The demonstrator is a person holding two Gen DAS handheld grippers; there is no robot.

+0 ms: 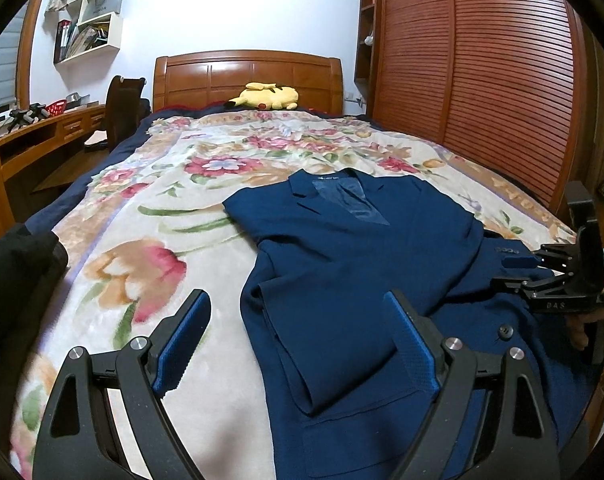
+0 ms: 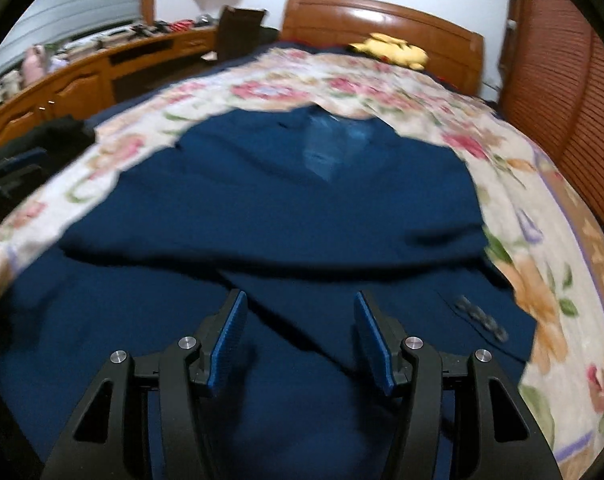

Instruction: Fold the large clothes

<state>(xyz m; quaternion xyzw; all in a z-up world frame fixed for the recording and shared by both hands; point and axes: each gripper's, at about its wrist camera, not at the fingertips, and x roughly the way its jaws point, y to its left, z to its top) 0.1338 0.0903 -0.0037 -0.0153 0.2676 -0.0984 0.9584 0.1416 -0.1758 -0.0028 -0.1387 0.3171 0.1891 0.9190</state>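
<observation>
Wooden slatted wardrobe doors (image 1: 482, 80) fill the wall at 2 o'clock in the left wrist view, with the bed's glossy headboard (image 1: 248, 80) at 12 o'clock. The bed (image 1: 150, 240) takes up most of both views, covered by a cream blanket with red and orange flowers over a dark blue sheet. A curved worktop (image 1: 42, 128) with drawers runs along the wall at 9 to 10 o'clock, white shelves (image 1: 90, 20) above it and a dark chair (image 1: 122, 104) at its end.

The jacket (image 1: 342, 264), a deep blue blazer, lies on the blanket right of the bed's middle, collar toward the headboard and hem at the near edge. Its lining shows paler in the open neck. One sleeve (image 1: 354, 352) is folded across the front, running down toward 6 o'clock. Cuff buttons (image 2: 478, 318) show at 4 o'clock in the blurred right wrist view.

A yellow plush toy (image 1: 266, 96) rests against the headboard at 12 o'clock.

The left gripper (image 1: 298, 328) has its jaws spread wide, one pad over the blanket and the other above the folded sleeve, clamping nothing. The right gripper (image 2: 300, 336) hovers over the lower front of the jacket with its jaws parted and no cloth between the pads. In the left wrist view it appears at 3 o'clock, with a hand (image 1: 582, 330) behind it.
</observation>
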